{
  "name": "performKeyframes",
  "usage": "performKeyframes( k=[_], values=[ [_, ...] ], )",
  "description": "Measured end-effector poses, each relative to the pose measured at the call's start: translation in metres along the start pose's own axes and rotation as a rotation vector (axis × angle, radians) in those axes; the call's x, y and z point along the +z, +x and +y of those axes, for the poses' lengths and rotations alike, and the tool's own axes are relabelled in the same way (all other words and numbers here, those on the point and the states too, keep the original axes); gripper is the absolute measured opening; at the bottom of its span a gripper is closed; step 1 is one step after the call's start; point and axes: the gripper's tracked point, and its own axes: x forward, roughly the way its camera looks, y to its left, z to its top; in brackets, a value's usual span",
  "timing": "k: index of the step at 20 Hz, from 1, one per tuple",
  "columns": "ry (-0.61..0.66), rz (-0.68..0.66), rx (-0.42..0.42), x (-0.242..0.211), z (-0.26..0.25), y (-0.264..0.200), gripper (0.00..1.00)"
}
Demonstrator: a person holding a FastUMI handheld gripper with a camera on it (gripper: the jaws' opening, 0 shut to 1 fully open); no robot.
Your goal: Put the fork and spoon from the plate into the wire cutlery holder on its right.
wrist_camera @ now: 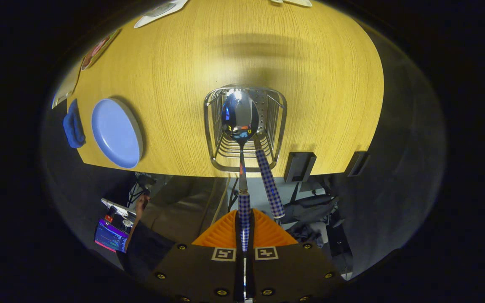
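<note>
Gripper view looked down over the wooden counter (301, 75). Jaws of the gripper (244, 227) pressed together on the checked handle of the spoon (240, 115), bowl pointing ahead and held over the mouth of the wire cutlery holder (280, 113). Fork (269, 181) already in the holder, its checked handle leaning out toward the fingers just beside the spoon's stem, its tines hidden behind the spoon bowl and the wires. Blue plate (115, 132) lay bare well to the left of the holder, a blue cloth (73, 125) touching or nearly touching its far side. Flat cards near the counter's far left edge, blurred and cut off. Two dark brackets under the counter's near edge. Below, a hand (141, 206) and dark sleeve beside a lit screen (110, 237); dim clutter beyond the fork handle hard to make out.
</note>
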Motion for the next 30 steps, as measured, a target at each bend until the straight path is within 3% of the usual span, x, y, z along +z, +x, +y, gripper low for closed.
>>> performKeyframes(
  k=[21, 24, 29, 30],
  values=[
    [-0.064, 0.171, -0.149, 0.027, -0.002, 0.012, 0.02],
    [-0.084, 0.152, -0.162, 0.034, -0.001, 0.011, 0.10],
    [-0.092, 0.128, -0.176, 0.032, -0.003, 0.006, 0.13],
    [-0.088, 0.120, -0.169, 0.030, -0.004, 0.005, 0.23]
  ],
)
